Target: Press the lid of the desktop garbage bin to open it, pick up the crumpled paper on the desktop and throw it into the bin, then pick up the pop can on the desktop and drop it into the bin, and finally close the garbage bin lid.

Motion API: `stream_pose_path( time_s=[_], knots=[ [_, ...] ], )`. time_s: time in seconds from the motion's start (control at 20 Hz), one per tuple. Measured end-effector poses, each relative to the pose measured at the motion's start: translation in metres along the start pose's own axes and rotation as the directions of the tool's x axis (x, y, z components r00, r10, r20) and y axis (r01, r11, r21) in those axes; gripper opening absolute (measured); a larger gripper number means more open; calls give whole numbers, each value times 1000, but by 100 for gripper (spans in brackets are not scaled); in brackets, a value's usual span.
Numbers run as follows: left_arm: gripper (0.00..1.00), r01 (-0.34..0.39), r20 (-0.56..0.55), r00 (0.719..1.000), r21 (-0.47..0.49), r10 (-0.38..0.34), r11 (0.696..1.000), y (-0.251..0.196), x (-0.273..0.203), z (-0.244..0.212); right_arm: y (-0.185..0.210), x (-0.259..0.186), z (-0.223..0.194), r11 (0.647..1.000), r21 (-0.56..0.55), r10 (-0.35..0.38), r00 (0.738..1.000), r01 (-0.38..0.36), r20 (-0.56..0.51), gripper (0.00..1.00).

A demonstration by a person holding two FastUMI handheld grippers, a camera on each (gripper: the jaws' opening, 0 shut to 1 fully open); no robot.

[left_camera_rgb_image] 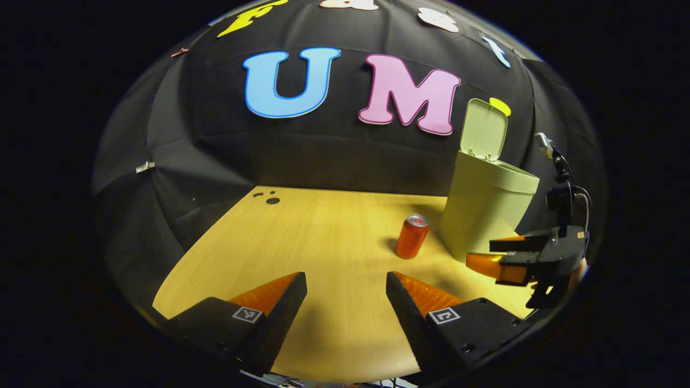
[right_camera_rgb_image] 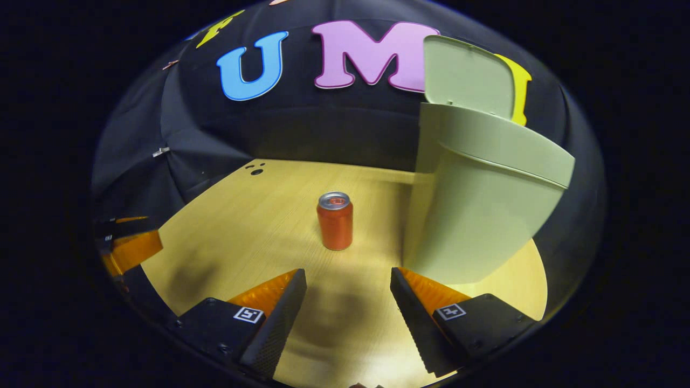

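A pale green garbage bin (left_camera_rgb_image: 485, 207) stands at the right of the wooden table, its lid (left_camera_rgb_image: 483, 130) tipped up and open. An orange-red pop can (left_camera_rgb_image: 412, 236) stands upright just left of the bin. In the right gripper view the can (right_camera_rgb_image: 335, 221) is straight ahead of my right gripper (right_camera_rgb_image: 347, 280), which is open with nothing between its fingers; the bin (right_camera_rgb_image: 480, 210) rises close on the right, lid (right_camera_rgb_image: 463, 78) up. My left gripper (left_camera_rgb_image: 346, 283) is open and holds nothing, well short of the can. The right gripper (left_camera_rgb_image: 498, 257) also appears at the far right of the left gripper view.
The wooden table (left_camera_rgb_image: 302, 242) has small dark holes (left_camera_rgb_image: 272, 200) near its far left corner. The black cloth wall closes off the back and left. The left gripper (right_camera_rgb_image: 126, 242) shows at the left edge of the right gripper view.
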State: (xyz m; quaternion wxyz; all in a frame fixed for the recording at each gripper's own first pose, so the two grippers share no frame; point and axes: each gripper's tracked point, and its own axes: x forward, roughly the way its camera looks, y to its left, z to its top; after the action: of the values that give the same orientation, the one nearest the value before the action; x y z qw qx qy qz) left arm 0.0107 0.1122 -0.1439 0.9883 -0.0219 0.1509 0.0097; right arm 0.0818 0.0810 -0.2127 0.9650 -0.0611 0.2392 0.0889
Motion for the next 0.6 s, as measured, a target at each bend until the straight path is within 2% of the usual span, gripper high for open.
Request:
stream_pose_path(
  time_s=[0.25,0.6],
  knots=[
    [96,-42,-52,998,-28,41,999,27,1,-36,17,50,8,1000,-19,-12,1000,12,1,100],
    [96,-65,-78,995,-105,57,992,53,32,-45,27,104,8,998,-38,-44,999,44,8,98]
  ],
)
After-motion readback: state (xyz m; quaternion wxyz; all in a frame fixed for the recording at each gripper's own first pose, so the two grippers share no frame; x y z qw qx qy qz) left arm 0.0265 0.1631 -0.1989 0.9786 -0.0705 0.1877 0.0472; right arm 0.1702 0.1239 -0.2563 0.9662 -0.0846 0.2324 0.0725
